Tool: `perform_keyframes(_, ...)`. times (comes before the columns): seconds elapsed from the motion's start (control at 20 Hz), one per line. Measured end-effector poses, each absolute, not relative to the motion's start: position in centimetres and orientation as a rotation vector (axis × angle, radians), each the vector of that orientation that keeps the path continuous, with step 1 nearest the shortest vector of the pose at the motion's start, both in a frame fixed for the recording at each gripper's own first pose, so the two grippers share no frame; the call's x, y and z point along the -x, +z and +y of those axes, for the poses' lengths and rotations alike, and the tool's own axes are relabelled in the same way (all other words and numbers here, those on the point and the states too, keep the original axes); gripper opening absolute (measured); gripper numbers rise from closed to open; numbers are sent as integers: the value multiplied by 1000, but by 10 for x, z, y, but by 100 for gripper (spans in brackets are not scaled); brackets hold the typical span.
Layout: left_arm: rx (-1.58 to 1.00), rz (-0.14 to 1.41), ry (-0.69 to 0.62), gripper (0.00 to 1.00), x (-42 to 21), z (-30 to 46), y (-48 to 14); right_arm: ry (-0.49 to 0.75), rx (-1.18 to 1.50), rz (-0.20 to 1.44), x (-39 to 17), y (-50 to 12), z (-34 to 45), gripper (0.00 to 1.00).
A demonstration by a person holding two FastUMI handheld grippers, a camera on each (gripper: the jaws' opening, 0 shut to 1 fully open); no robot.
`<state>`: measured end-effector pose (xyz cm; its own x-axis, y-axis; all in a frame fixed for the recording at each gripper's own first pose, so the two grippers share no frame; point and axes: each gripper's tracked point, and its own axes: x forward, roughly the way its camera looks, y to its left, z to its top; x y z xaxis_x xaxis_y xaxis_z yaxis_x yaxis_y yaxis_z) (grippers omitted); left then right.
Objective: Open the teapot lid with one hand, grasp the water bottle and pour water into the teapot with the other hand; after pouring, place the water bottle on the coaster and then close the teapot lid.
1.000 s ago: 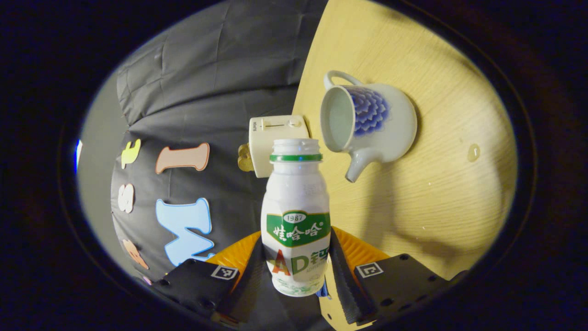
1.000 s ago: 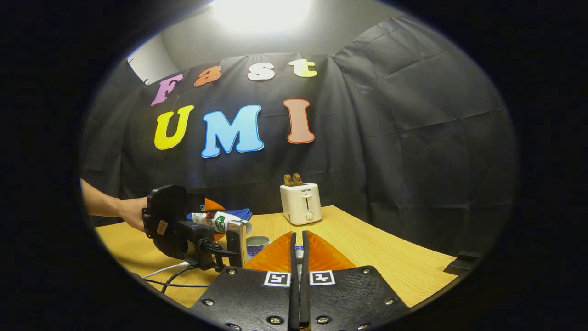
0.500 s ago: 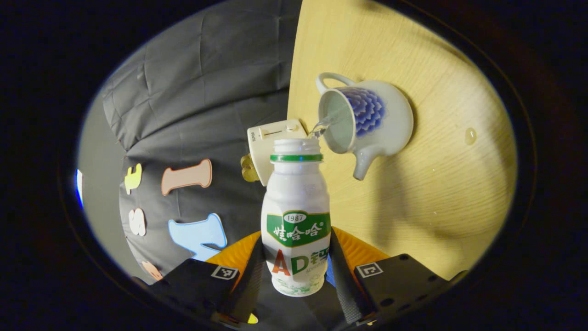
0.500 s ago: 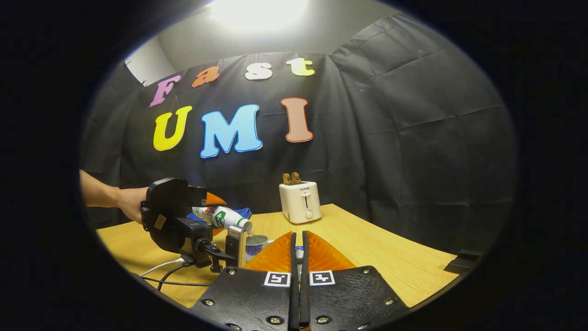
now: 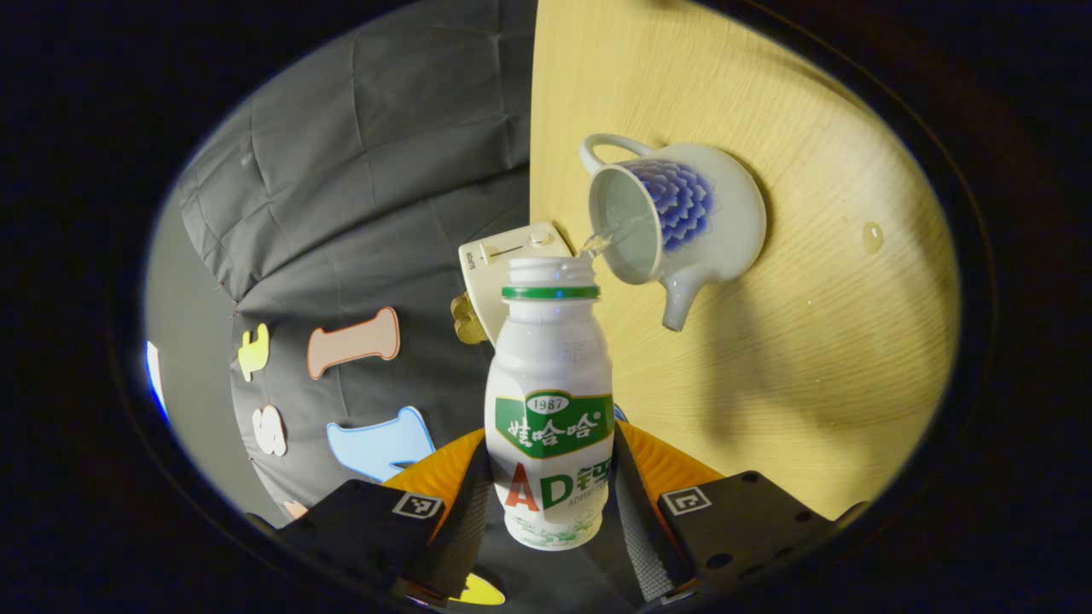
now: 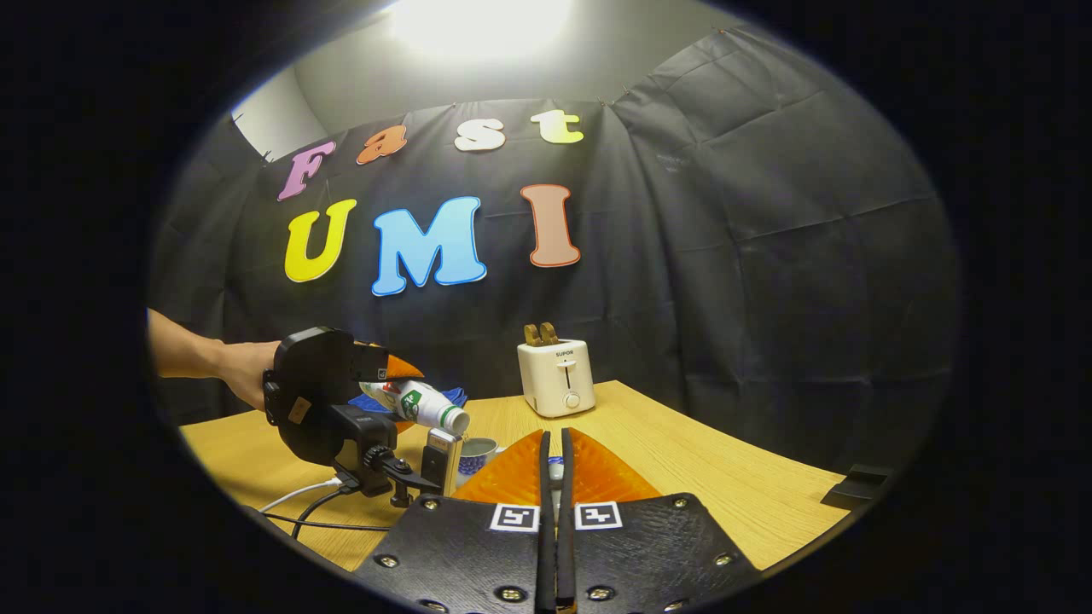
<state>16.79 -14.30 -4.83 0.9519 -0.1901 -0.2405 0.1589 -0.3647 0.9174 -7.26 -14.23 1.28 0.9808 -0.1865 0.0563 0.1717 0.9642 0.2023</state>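
My left gripper [image 5: 550, 499] clamps small white plastic water bottle with green label and green neck ring [image 5: 550, 401], both fingers pressed on its sides. Bottle uncapped, tipped toward white ceramic teapot with blue flower pattern [image 5: 682, 217]; thin water stream runs from bottle mouth into open pot. Teapot sits on light wooden desk [image 5: 819, 341], near back edge, beside cream toaster [image 6: 558, 376]. Water drop [image 5: 871, 236] on desk. My right gripper [image 6: 554, 477] fingers closed nearly together; cannot tell what they pinch.
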Motion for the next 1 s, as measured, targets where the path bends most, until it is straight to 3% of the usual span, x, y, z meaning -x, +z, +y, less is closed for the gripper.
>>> perform_keyframes(0.25,-1954,-35,-371,78,-167,-146,-47,-183,-202,-78,74,13,-144,1)
perform_keyframes(0.55,-2011,-60,-362,82,-163,-147,-47,-182,-203,-78,75,13,-145,1)
perform_keyframes(0.65,-2036,-62,-369,78,-162,-147,-47,-184,-199,-77,76,11,-146,1)
perform_keyframes(0.75,-2054,-74,-368,83,-161,-148,-47,-183,-204,-72,76,9,-146,1)
perform_keyframes(0.95,-2083,-83,-381,83,-158,-150,-49,-187,-212,-74,77,11,-148,1)
perform_keyframes(1.0,-2094,-91,-385,74,-157,-151,-49,-189,-210,-79,78,13,-148,1)
